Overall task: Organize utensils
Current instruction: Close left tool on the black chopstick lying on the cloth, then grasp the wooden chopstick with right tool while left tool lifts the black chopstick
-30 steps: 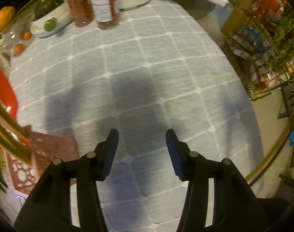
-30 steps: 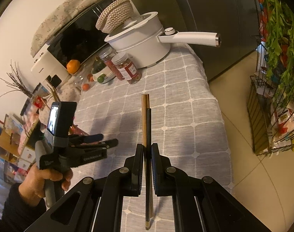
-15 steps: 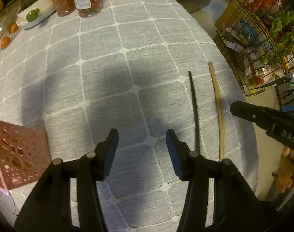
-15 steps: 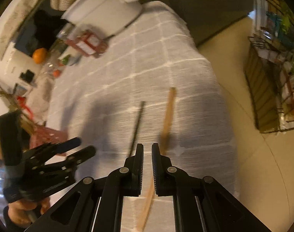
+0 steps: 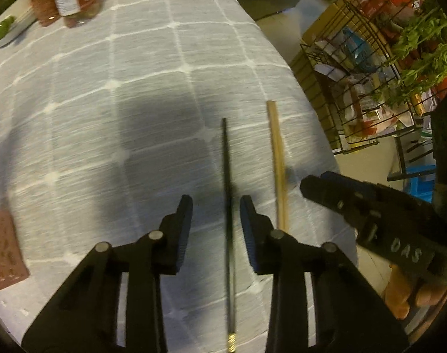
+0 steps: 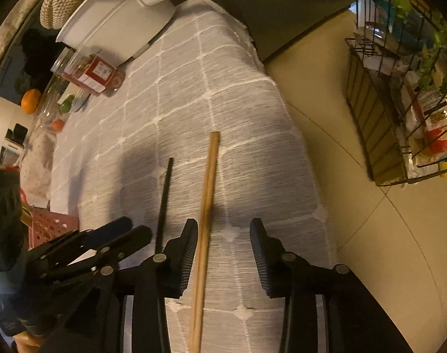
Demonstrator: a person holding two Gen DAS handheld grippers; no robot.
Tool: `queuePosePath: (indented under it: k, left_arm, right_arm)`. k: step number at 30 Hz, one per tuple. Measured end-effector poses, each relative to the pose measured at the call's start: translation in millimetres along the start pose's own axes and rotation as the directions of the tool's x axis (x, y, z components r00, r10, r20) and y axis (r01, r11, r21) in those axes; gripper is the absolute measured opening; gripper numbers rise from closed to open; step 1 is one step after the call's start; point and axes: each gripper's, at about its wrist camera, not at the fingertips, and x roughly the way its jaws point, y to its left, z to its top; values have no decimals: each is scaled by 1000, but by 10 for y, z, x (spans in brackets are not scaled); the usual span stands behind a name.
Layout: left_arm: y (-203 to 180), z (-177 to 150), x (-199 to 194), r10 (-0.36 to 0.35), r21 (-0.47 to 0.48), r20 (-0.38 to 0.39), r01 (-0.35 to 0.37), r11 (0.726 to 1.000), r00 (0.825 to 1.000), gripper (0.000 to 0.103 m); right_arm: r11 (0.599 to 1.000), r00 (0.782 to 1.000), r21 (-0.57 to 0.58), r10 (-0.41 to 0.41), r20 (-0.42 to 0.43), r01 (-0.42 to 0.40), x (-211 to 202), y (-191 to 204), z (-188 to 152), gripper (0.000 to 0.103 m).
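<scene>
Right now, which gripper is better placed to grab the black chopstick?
The left gripper: the black chopstick already lies between its jaws, which have just been closing. The right gripper, just opened, straddles the wooden chopstick instead.

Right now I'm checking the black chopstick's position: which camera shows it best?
The left wrist view: the black chopstick lies lengthwise between the left tongs, nearly all visible. The right wrist view shows only its far part; its near end is hidden behind the tongs.
</scene>
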Motion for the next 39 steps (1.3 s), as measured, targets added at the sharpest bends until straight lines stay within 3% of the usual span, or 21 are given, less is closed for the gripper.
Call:
queuePosePath:
  k: [8, 12, 20, 30, 35, 39]
  left_arm:
    - [-110, 48, 105, 69, 42, -9, -68, 997, 998, 7]
    - [-42, 14, 50, 88, 43, 8, -88, 995, 996, 7]
    - [33, -215, -478, 106, 117, 141, -123, 985, 984, 6]
    - [263, -624, -1113, 48, 113, 266, -80, 990, 963, 6]
    - [361, -850, -1354, 16, 115, 312, -55, 992, 950, 6]
    - [461, -1014, -1479, -9, 115, 341, -33, 993, 940, 6]
  right_arm:
    - [1000, 1000, 14, -2, -3, 2, 8, -31, 16, 41]
    - [1000, 1000, 9, -5, -2, 5, 18, -8, 17, 43]
    - [997, 998, -51, -58, 6, 58, 93, 199, 23, 44]
    - [979, 986, -119, -165, 28, 167, 294, 493, 85, 44]
    - [946, 963, -183, -263, 52, 268, 399, 667, 72, 45]
    - [911, 940, -231, -333, 77, 342, 452, 767, 35, 40]
